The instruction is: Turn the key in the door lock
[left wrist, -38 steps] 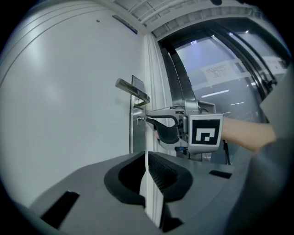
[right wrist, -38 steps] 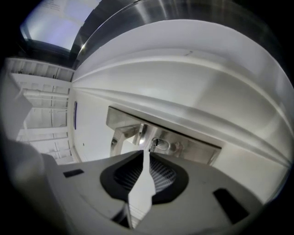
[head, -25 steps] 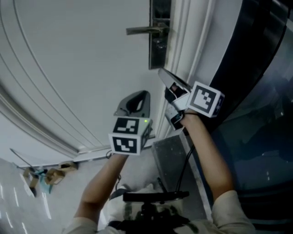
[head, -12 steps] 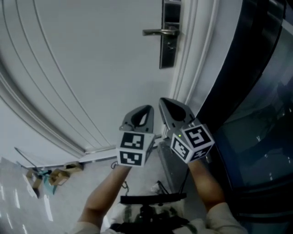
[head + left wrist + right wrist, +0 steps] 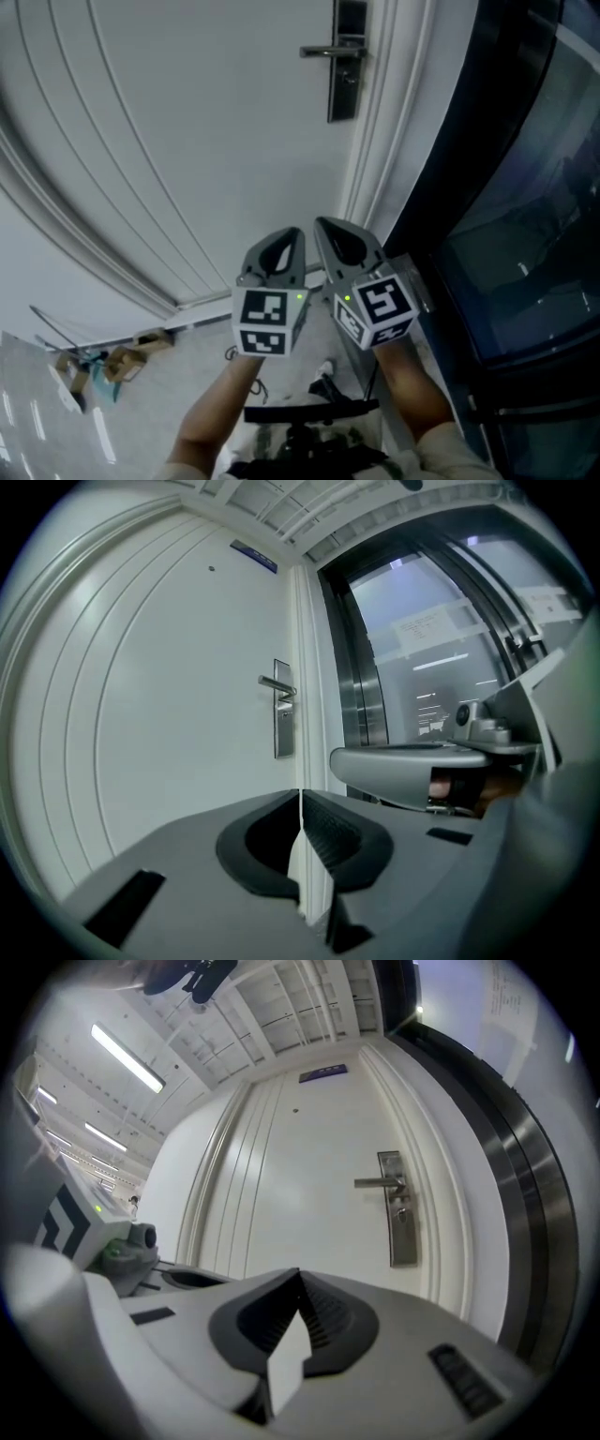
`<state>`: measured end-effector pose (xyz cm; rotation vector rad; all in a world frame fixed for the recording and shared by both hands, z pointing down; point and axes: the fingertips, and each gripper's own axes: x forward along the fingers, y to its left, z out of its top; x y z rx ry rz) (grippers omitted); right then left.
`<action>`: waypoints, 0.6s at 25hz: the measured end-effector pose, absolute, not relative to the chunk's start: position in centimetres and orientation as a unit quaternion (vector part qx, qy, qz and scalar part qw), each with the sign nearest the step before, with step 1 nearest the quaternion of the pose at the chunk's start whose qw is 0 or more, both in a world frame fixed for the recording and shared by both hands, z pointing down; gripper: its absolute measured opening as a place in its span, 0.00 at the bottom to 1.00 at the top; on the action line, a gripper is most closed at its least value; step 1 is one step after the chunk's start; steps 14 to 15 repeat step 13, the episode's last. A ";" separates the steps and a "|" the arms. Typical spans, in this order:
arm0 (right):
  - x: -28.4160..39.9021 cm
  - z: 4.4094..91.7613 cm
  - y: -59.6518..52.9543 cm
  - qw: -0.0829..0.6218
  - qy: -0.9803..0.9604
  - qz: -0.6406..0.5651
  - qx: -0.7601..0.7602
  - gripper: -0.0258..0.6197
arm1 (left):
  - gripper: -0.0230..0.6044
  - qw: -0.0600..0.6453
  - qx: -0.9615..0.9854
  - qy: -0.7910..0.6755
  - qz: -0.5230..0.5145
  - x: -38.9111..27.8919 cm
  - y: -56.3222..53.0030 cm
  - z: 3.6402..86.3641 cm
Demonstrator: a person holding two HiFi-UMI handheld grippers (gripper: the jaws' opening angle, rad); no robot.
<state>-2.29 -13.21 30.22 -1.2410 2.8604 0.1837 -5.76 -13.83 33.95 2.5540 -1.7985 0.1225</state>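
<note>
A dark metal lock plate (image 5: 346,73) with a lever handle (image 5: 328,51) sits at the right edge of the white door (image 5: 187,141), far from both grippers. In the right gripper view a small key-like shape (image 5: 401,1212) shows below the handle (image 5: 379,1182) on the plate. My left gripper (image 5: 284,242) and right gripper (image 5: 334,234) are held side by side, well back from the door. Both are shut, with nothing between their jaws. The left gripper view shows its jaws (image 5: 300,797) pressed together, the plate (image 5: 282,722) distant, and the right gripper (image 5: 412,761) alongside.
A white door frame (image 5: 375,141) runs beside the lock. Dark glass panels (image 5: 506,187) fill the right side. Scraps of cardboard and tape (image 5: 98,364) lie on the floor by the door's base. A black stand (image 5: 309,411) is below my arms.
Both grippers have drawn back from the lock and sunk lower in the head view. The right gripper has rolled over, closed its jaws, and come to rest beside the left one.
</note>
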 end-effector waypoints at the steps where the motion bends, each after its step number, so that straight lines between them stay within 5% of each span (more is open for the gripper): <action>1: -2.3 30.5 -12.6 0.006 0.915 0.058 -0.400 0.05 | 0.06 0.009 0.818 -0.574 0.039 -5.8 -13.2 34.1; 15: -3.3 32.0 -7.6 -0.012 0.908 0.066 -0.414 0.05 | 0.06 0.015 0.827 -0.561 0.033 -6.5 -8.5 35.0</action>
